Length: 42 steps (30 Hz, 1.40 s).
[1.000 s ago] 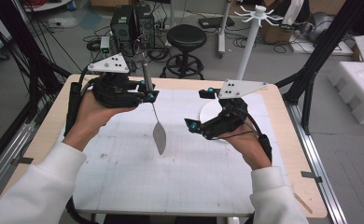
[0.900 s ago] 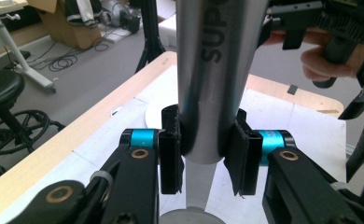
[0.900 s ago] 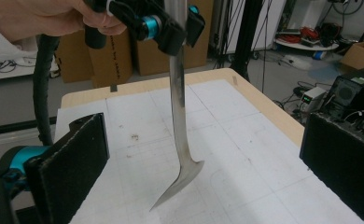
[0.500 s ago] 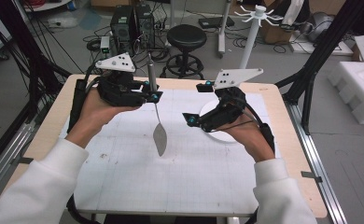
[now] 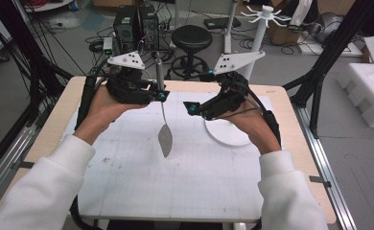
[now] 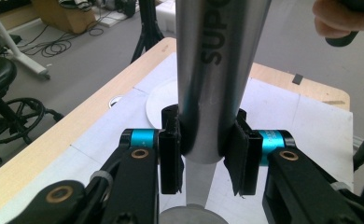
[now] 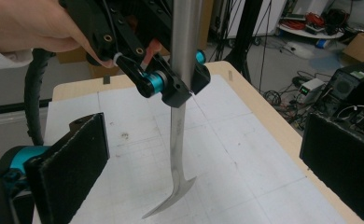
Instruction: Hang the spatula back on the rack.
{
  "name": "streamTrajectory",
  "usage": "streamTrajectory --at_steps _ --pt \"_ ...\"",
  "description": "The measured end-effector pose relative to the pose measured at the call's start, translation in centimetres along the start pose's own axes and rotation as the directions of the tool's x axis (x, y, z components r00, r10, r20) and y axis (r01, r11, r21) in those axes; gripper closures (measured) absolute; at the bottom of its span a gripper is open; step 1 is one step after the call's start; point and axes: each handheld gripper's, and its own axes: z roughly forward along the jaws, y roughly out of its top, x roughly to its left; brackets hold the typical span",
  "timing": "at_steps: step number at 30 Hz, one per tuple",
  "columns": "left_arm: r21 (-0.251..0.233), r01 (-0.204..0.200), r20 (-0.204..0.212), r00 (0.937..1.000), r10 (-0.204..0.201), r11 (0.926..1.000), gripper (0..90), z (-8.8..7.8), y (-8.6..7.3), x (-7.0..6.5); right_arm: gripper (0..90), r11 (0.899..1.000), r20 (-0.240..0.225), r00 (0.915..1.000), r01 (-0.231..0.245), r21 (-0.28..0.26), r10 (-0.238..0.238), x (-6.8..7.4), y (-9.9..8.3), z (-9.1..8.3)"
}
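A metal spatula [image 5: 165, 140] stands upright over the white grid mat [image 5: 127, 182], its blade pointing down. My left gripper [image 5: 160, 95] is shut on its round steel handle [image 6: 217, 70], with both black pads [image 6: 171, 154] pressed against it. In the right gripper view the spatula [image 7: 180, 140] and the left gripper [image 7: 175, 86] sit straight ahead. My right gripper [image 5: 198, 92] hovers just right of the spatula, raised above the table. It is open, its pads [image 7: 73, 172] stand wide apart and nothing lies between them.
A white plate [image 5: 228, 134] lies on the mat under the right hand and also appears beyond the handle as a plate [image 6: 161, 100]. The wooden table [image 5: 55, 124] borders the mat. A black stool [image 5: 191, 38] and a white stand [image 5: 264, 14] are behind the far edge.
The right gripper has risen and drifted a little toward the spatula and the far side. The left gripper and spatula have stayed where they were.
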Motion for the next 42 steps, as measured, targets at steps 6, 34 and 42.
streamTrajectory --at_steps 6,34,42 --pt "0.009 -0.021 0.021 0.9996 0.021 0.9997 68.9 0.2 0.3 0.9 0.3 1.0 -0.002 0.9999 0.011 -0.001 -0.011 -0.8 0.2 0.2" --pt "0.026 -0.063 0.095 0.9936 0.06 0.9977 68.9 2.6 1.7 3.3 2.6 1.0 -0.051 0.9987 -0.008 -0.011 0.007 -5.0 1.5 0.6" --pt "0.052 -0.013 0.031 0.9995 0.012 0.9986 68.9 3.2 1.8 3.1 5.2 0.999 -0.045 0.9988 -0.023 -0.022 0.022 -5.0 2.0 1.2"
